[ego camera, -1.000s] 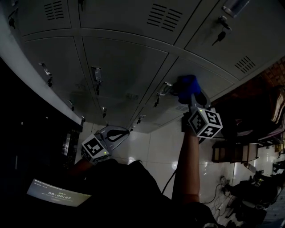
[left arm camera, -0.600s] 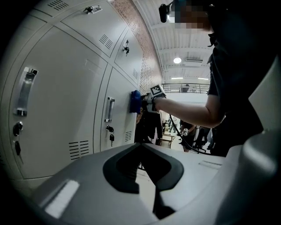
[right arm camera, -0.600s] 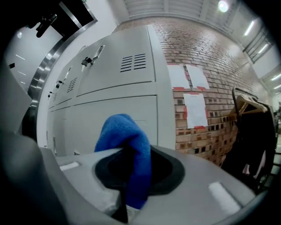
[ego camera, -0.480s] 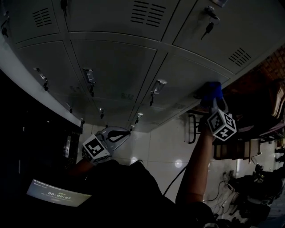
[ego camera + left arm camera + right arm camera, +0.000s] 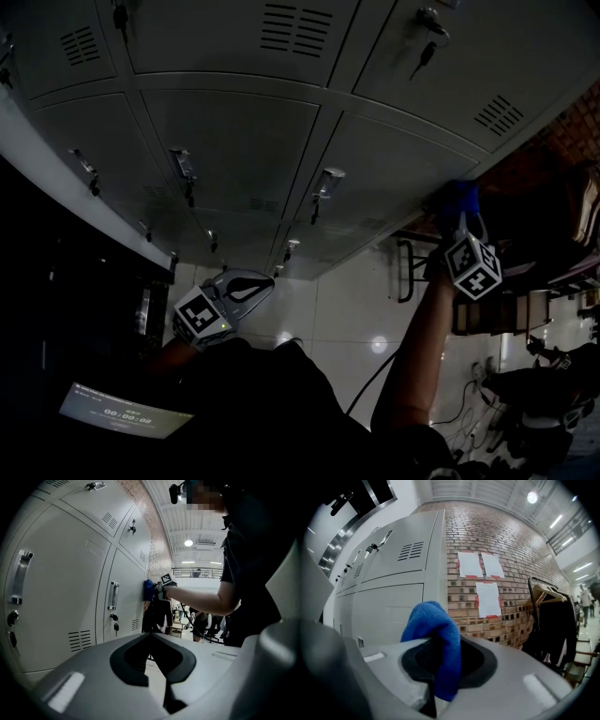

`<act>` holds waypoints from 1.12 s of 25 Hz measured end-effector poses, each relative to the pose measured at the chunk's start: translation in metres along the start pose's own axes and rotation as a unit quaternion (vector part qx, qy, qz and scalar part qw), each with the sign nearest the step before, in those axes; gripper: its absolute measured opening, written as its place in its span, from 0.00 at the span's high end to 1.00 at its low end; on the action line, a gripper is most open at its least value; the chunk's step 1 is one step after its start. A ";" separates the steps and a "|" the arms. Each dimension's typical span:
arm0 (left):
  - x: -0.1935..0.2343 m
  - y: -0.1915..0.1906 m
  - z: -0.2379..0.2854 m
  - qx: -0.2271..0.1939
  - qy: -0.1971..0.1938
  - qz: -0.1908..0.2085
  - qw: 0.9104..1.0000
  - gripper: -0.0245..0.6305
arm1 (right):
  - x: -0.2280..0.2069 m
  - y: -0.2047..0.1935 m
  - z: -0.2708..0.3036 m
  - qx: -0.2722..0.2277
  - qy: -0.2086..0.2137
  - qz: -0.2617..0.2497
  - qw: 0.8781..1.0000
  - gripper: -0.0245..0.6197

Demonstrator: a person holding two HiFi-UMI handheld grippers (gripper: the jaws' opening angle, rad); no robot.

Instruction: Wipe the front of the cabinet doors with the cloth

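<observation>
Blue cloth [image 5: 433, 630] is pinched between the jaws of the right gripper [image 5: 440, 667], which are clamped on its folded middle so a rounded wad sticks out ahead of them. In the left gripper view the wad appears to lie against the grey metal cabinet doors [image 5: 234, 141] at the far right edge of the bank, just beside the brick wall [image 5: 506, 541], though contact cannot be confirmed. The left gripper [image 5: 157, 663] hangs low near the person's body, well apart from the doors, its jaws pressed together with nothing between them. As a judgement, the wiping is under way and the cloth sits at the right-hand end of a pass across the rightmost door. How much is already done cannot be read: the painted metal shows no streaks, damp patches or dirt to separate wiped areas from unwiped ones. The doors to the left, with their handles [image 5: 323, 183], and the rows above and below may need covering yet.
</observation>
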State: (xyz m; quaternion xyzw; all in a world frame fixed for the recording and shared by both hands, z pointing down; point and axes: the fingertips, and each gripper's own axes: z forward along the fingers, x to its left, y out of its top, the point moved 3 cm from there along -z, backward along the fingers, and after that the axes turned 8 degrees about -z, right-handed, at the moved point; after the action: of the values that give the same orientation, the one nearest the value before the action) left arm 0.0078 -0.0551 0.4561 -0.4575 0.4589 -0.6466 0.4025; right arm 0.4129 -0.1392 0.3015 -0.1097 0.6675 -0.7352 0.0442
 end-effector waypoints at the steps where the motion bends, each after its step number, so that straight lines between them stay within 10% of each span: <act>1: 0.001 0.000 -0.001 0.000 0.002 -0.001 1.000 0.96 | 0.004 0.000 -0.003 -0.002 0.002 0.001 1.000 0.85; 17: 0.013 -0.002 -0.021 -0.014 0.024 -0.010 1.000 0.96 | 0.239 -0.019 -0.007 0.002 0.239 -0.025 0.971 0.85; 28: 0.017 -0.004 -0.030 -0.015 0.031 -0.015 0.999 0.96 | 0.261 -0.027 0.007 0.020 0.253 -0.046 0.966 0.85</act>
State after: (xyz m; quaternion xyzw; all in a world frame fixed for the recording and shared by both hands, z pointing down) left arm -0.0262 -0.0631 0.4590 -0.4501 0.4743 -0.6593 0.3712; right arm 0.1634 -0.1982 0.3557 0.0500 0.6363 -0.7534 -0.1579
